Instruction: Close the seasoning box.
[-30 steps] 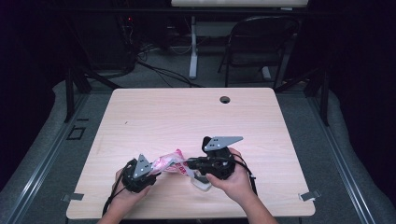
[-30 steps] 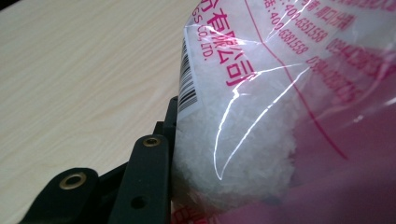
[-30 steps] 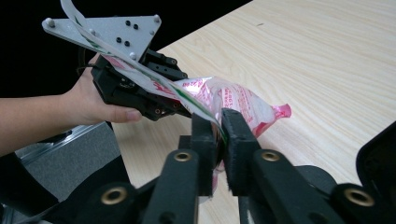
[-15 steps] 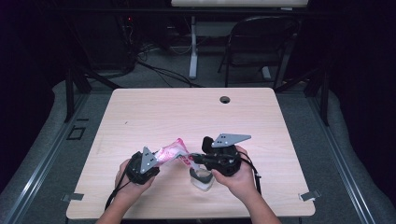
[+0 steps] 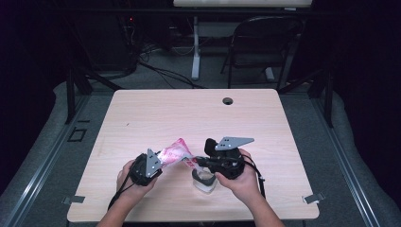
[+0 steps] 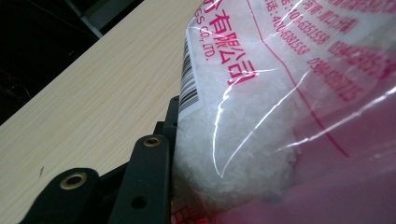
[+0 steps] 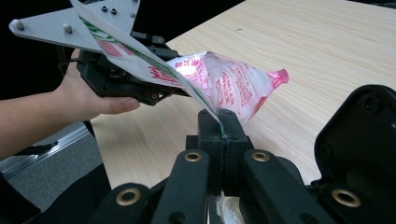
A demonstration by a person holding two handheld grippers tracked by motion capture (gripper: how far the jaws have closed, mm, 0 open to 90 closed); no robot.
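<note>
- I've got the clear plastic bag of white granules with pink printing (image 5: 174,153) held off the pale wooden table (image 5: 189,118), stretched between my two tools near the table's front edge.
- My left gripper (image 5: 153,163) is clamped around the fat, filled body of the bag; in the left gripper view the granules bulge against the one black jaw I can see.
- My right gripper (image 7: 219,122) has just been closing, and its jaws now stand together, pinching a thin strip of the bag's edge, which runs taut up from them.
- Just below the right gripper sits a small clear plastic cup (image 5: 204,180) on the table; from the high view I can't quite tell whether anything is in it.
- Biggest risk, as I judge it: if I pull the strip too hard or at an angle, the film could tear wide and granules would spill across the table instead of into the cup.
- The thin strip could also slip out of the closed jaws, since so little film is caught.
- Squeezing harder with the left could burst the bag.
- Both hands are low and close together, left hand (image 5: 135,187) angled up to the right, right hand (image 5: 243,182) pointing left towards it.
</note>
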